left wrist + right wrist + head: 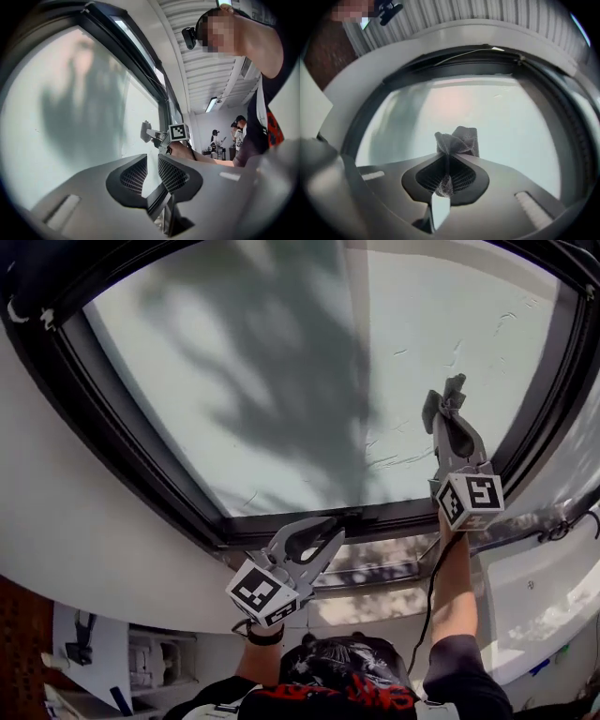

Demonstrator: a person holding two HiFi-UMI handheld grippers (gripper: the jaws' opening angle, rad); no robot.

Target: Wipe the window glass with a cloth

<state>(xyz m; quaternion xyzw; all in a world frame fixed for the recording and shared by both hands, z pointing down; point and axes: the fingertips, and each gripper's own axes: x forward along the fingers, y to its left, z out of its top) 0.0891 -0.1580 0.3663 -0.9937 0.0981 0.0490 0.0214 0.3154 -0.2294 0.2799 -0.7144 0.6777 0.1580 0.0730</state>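
Nearest the head camera, the left grey two-jaw gripper (323,529) is held low, just in front of the bottom rail of the black window frame (141,446). In its own view the ribbed pads (133,176) are seen slightly spread, a narrow gap between them, with nothing held.

Further up, the right grey two-jaw gripper (448,427) is raised on an outstretched arm (452,587) towards the right part of the pane. Its jaws are pressed together on a dark grey mesh cloth (457,140); a bunched end is seen sticking out past the tips, and a tail is trapped between the pads (464,176). The cloth (450,395) is laid against the pale frosted window glass (281,381), though contact cannot be confirmed.

Faint streaks (394,460) are noted on the glass left of and below the cloth. A broad leafy shadow (272,334) is cast across the pane's middle.
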